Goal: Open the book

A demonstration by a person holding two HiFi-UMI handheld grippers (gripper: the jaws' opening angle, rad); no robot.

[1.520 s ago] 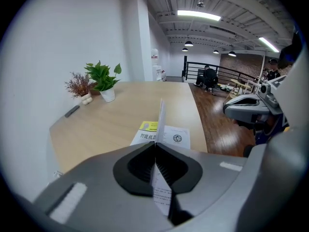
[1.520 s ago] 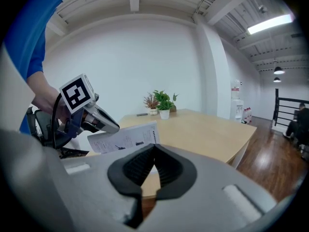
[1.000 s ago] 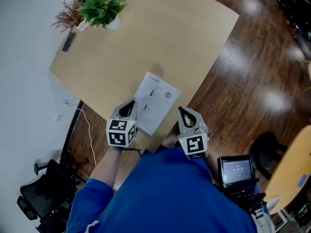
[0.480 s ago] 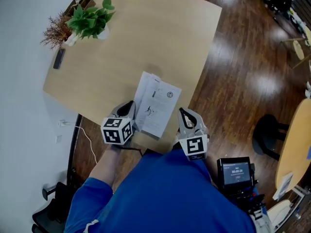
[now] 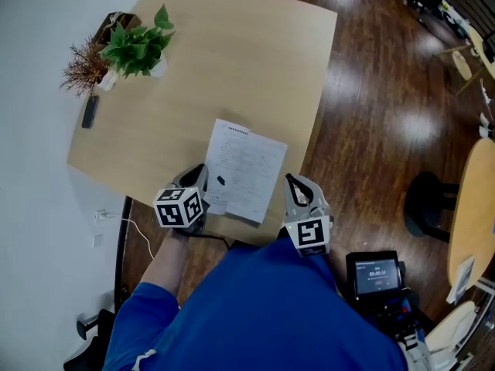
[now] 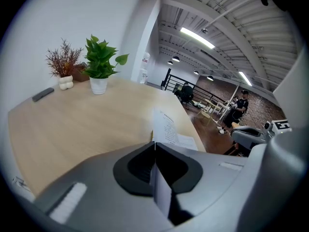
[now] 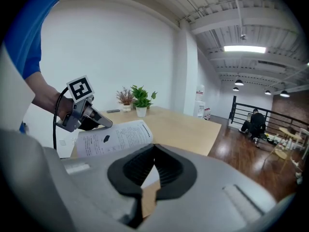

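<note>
At the table's near edge lies a thin white printed paper booklet (image 5: 246, 165), resting on the pale wooden table (image 5: 232, 60) w/ its long side slanted across that edge. The grey plastic left gripper (image 5: 201, 176), w/ a black-&-white marker cube on its back, sits at the table's near edge on the booklet's left side. Its jaws are pinched tight on the booklet's front leaf (image 7: 113, 138). That leaf is raised off the table & curls upward. Its printed face, w/ a small dark blot, is turned toward the right gripper (image 5: 292, 182). That one, same grey build, hovers over the table's near edge just beside the booklet's right side. Its jaw tips meet, w/ nothing clamped btw them. A person in a blue shirt (image 5: 255, 308) holds both. At the table's far left corner stand a leafy green plant in a white pot (image 5: 135, 43) & a dried reddish-brown sprig (image 5: 81, 66) in a small white vase. A slim dark remote-like bar (image 5: 89, 112) lies nr the table's left edge.
</note>
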